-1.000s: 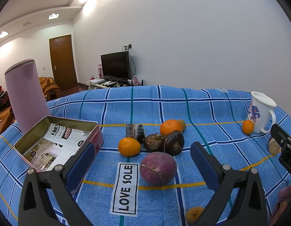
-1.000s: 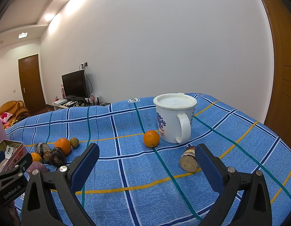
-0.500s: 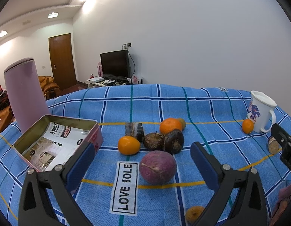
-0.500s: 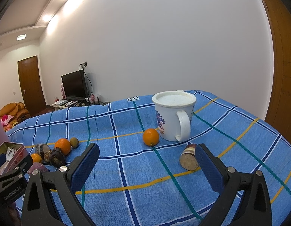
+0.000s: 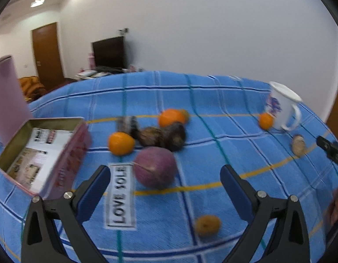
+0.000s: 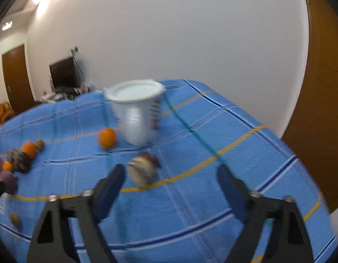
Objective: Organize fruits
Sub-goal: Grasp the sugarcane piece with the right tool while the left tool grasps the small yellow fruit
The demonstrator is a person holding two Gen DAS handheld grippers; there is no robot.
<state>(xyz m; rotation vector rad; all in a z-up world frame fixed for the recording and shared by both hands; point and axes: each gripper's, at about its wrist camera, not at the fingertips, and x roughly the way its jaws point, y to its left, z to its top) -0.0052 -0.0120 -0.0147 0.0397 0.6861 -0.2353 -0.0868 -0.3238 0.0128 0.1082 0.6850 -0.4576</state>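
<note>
Both jaws are seen spread apart with nothing clamped; those of the right gripper (image 6: 169,182) are closing, and a cut brown root piece (image 6: 141,169) lies just past its left finger, untouched. Behind it stand a white mug (image 6: 137,114) and an orange (image 6: 107,138). Before the left gripper (image 5: 164,184) a purple round vegetable (image 5: 154,166) is found, with more oranges (image 5: 121,143) and dark fruits (image 5: 164,135) beyond, and an open tin (image 5: 44,151) at the left on the blue cloth (image 5: 223,153).
</note>
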